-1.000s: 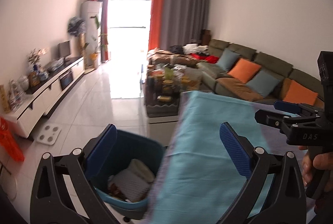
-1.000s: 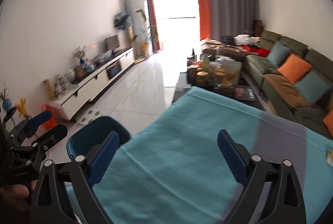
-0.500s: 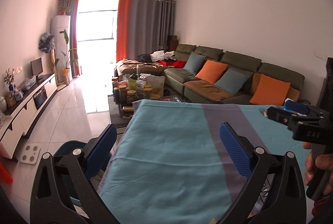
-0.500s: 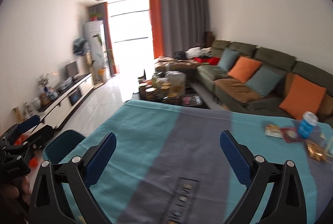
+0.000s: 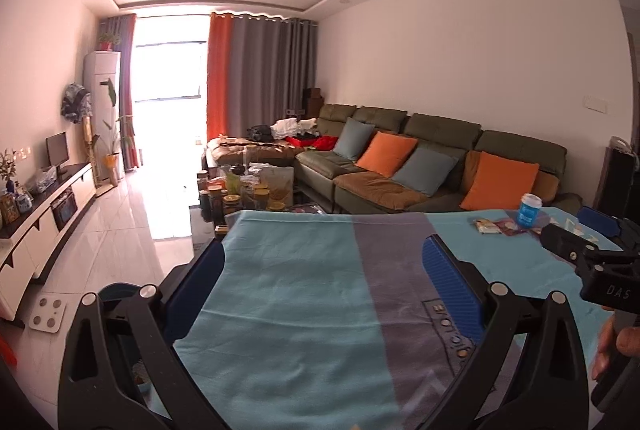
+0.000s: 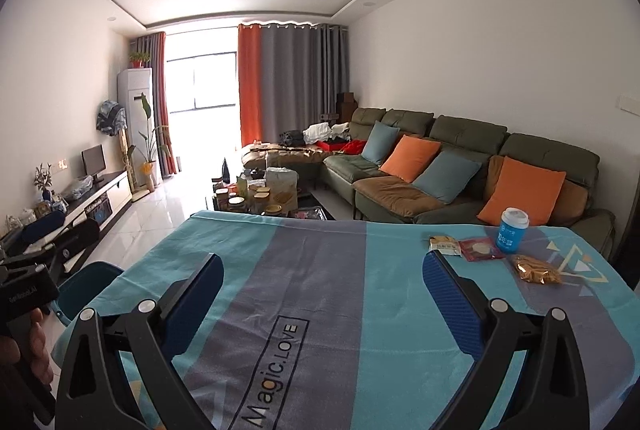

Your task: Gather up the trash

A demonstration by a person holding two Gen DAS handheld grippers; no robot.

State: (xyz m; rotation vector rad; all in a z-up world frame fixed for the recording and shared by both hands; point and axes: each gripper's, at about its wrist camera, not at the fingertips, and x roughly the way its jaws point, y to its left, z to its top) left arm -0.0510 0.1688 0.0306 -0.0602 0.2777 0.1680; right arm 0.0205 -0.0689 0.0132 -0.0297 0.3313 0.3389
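A: What are the 2 claws doing?

B: The left gripper and right gripper are hanging wide apart over the table, grabbing nothing.

A: Where is the trash?

B: The cup, wrappers and gold bag are sitting at the far right. The bin is standing left of the table.

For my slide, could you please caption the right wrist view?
Open right gripper above a striped tablecloth; cup and wrappers far right.
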